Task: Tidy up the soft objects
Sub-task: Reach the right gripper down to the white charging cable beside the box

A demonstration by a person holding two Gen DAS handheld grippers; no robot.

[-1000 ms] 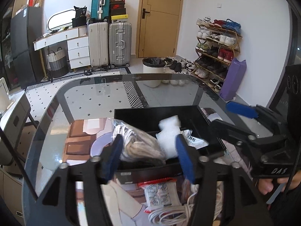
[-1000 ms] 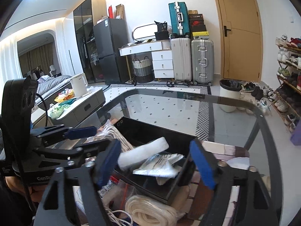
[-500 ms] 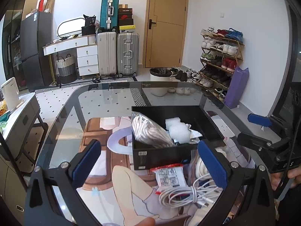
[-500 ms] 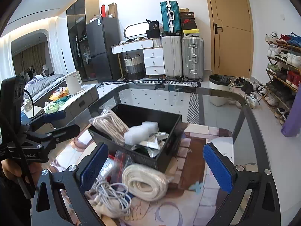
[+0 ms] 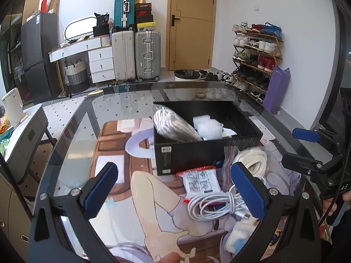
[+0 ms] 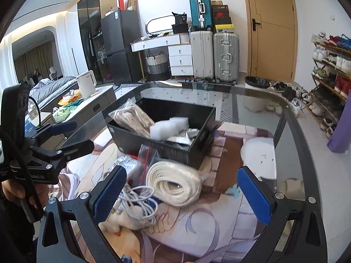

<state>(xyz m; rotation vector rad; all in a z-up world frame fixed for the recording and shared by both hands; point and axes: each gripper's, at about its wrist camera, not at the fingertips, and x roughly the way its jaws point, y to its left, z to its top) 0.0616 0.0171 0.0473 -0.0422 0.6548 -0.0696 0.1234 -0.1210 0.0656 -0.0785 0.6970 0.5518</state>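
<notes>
Starting at my left, the left gripper (image 5: pixel 173 188) has its blue pads spread as wide as they go, with nothing held; it hangs over the printed mat (image 5: pixel 122 144) on the glass table (image 5: pixel 72 118), short of the clutter. Just ahead of it lies a flat sachet with a red top edge (image 5: pixel 200 183), touching the near wall of the black box (image 5: pixel 197 153). It looks light and crinkly, likely slippery, so I would pinch it across its short width near the middle.

Beside the sachet, the loose white charging cable (image 5: pixel 216 203) sprawls in floppy loops. I judge it will sag and trail if taken by one strand, so the grip belongs where the loops bunch together.

Inside the box a bagged bundle of cord (image 5: pixel 175 125) leans on the left wall, with a white foam wad (image 5: pixel 208 127) just beside it and some foil packets beyond.

Further right, the bagged coil of white rope (image 6: pixel 175 183) rests on the mat against the box's front corner. It seems the bulkiest soft piece left out: pliant, and the plastic bag may slide over the coil. I would close across the whole ring rather than nip the bag. A pale plush piece (image 6: pixel 122 221) sits under the cable, too hidden to judge.

The right gripper (image 6: pixel 182 194) also stands fully open and empty, hovering above the rope coil.
</notes>
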